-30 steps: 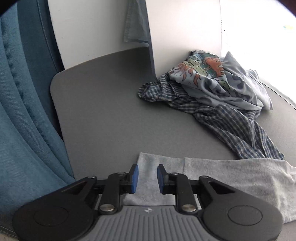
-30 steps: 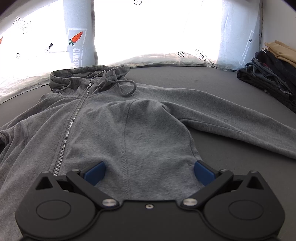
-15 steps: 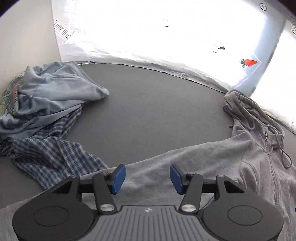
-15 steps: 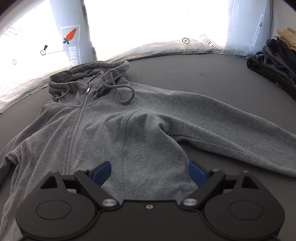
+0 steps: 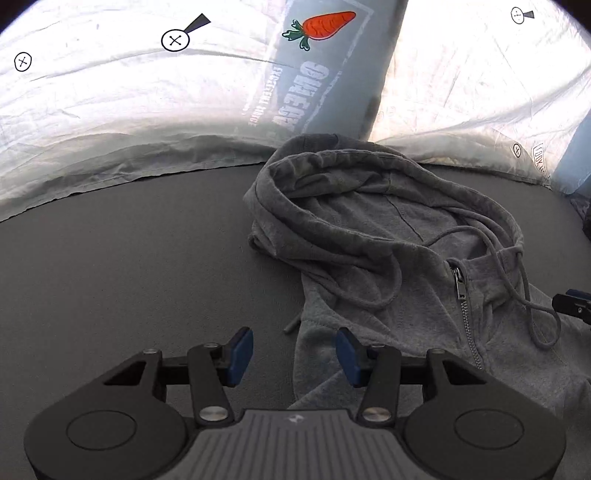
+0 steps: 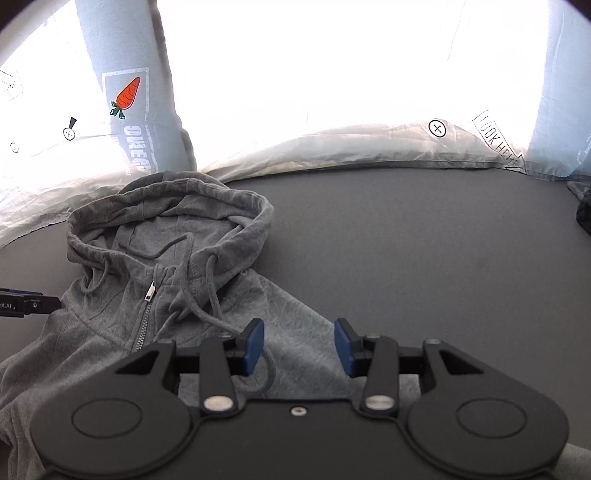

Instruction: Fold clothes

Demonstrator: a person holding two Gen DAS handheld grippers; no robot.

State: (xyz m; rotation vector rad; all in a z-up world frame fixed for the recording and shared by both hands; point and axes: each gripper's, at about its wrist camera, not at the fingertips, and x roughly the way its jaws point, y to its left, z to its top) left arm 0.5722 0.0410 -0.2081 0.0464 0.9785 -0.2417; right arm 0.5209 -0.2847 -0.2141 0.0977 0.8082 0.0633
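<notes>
A grey zip hoodie (image 5: 402, 236) lies face up on the dark grey table (image 5: 129, 277), hood toward the backdrop, zipper pull (image 5: 460, 284) near the collar. My left gripper (image 5: 294, 354) hovers over the hoodie's shoulder edge with its jaws about half apart and closing; fabric lies below the gap and the pads do not press on it. My right gripper (image 6: 299, 345) stands over the other shoulder of the hoodie (image 6: 103, 350), jaws closing, with a drawstring (image 6: 207, 291) beside the left pad and nothing gripped. Each gripper's tip shows at the edge of the other's view.
A bright white sheet with a carrot print (image 5: 321, 24) hangs behind the table's far edge. Dark clothes (image 6: 585, 218) sit at the far right. Bare table (image 6: 424, 240) stretches right of the hood and left of it.
The left gripper swung from the pile of shirts across to the hood end and its jaws widened. The right gripper moved up the hoodie to the shoulder, its jaws narrowing from wide.
</notes>
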